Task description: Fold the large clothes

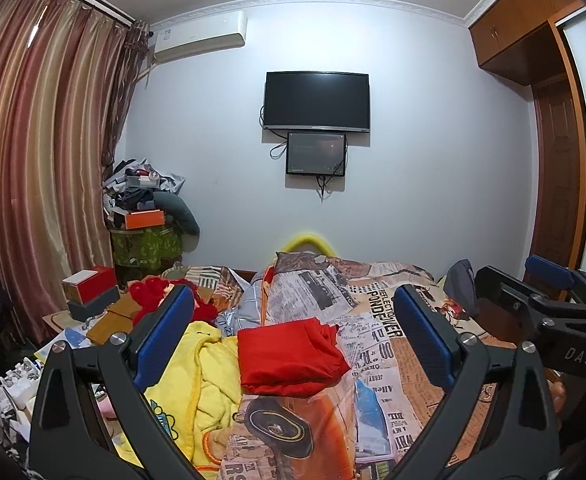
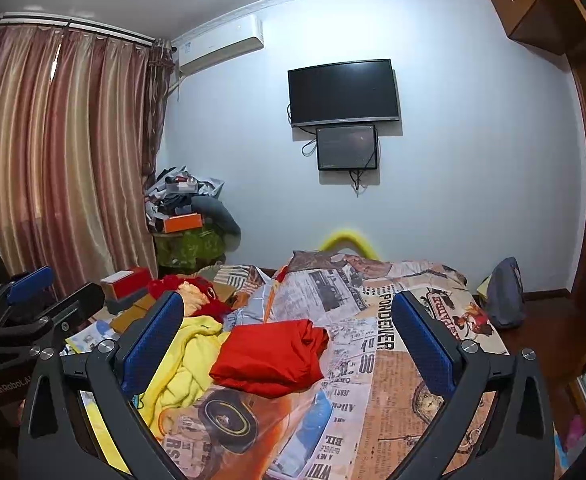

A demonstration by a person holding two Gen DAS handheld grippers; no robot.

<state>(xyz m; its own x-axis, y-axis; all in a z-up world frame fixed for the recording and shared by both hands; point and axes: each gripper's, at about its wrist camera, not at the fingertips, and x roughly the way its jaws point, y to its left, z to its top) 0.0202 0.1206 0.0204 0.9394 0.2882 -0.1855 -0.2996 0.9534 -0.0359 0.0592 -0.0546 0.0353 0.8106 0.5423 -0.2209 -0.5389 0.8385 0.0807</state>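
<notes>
Both grippers, left (image 1: pixel 293 332) and right (image 2: pixel 289 332), were spread, empty, above a folded red garment (image 1: pixel 291 356) on the bed (image 1: pixel 393 360); a red box (image 1: pixel 91 282) sat closed.

Wall-mounted television (image 1: pixel 317 100), air conditioner (image 1: pixel 199 36), striped curtains (image 1: pixel 41 152), wooden wardrobe (image 1: pixel 533 28)

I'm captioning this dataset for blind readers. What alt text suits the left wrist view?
The open left gripper hovers over a folded red garment on a newspaper-print bedspread, beside a crumpled yellow garment. The right gripper shows at the right edge; a wall-mounted television hangs beyond.
</notes>
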